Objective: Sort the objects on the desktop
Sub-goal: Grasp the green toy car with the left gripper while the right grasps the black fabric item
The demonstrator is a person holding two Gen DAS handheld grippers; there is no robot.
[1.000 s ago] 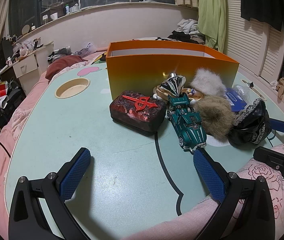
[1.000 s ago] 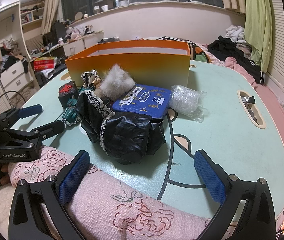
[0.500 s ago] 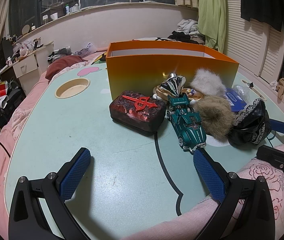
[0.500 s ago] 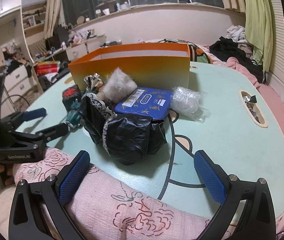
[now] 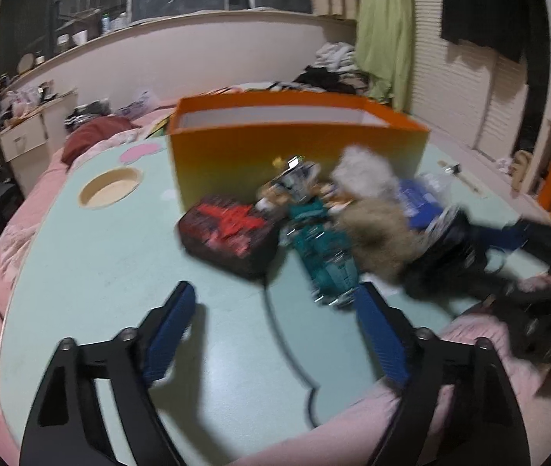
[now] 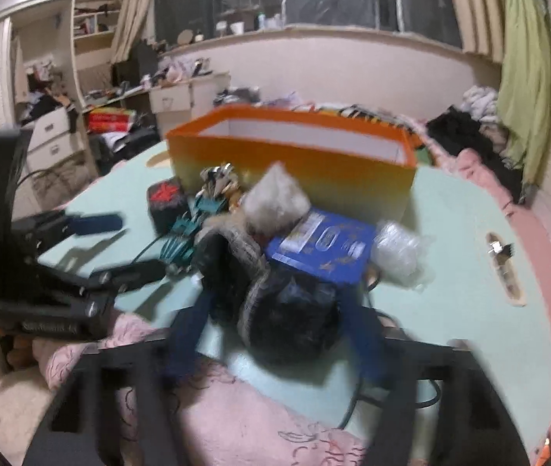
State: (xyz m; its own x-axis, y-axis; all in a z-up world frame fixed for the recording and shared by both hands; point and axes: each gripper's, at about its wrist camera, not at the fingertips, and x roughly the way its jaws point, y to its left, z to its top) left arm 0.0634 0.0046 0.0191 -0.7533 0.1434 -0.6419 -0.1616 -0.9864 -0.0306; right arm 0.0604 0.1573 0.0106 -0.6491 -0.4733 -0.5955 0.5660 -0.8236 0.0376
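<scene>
An orange box [image 5: 298,151] stands open at the back of the pale green table [image 5: 100,272]. In front of it lie a dark case with a red emblem [image 5: 230,235], a teal toy car [image 5: 324,256], a white fluffy ball [image 5: 364,173], a brown fluffy ball [image 5: 378,239], a blue packet [image 6: 324,246] and a black lace-trimmed bundle [image 6: 271,303]. My left gripper [image 5: 275,334] is open and empty just in front of the car. My right gripper [image 6: 277,330] is open, its fingers on either side of the black bundle. Both views are blurred.
A clear crinkled plastic wad [image 6: 397,250] lies right of the blue packet. A round recess [image 5: 110,192] is set in the table at the far left, a slot [image 6: 502,268] at the right edge. Pink bedding [image 6: 236,419] borders the near edge.
Both grippers have moved forward toward the pile. The right gripper's fingers have closed in from wide apart to flank the black bundle. The objects have not moved.
</scene>
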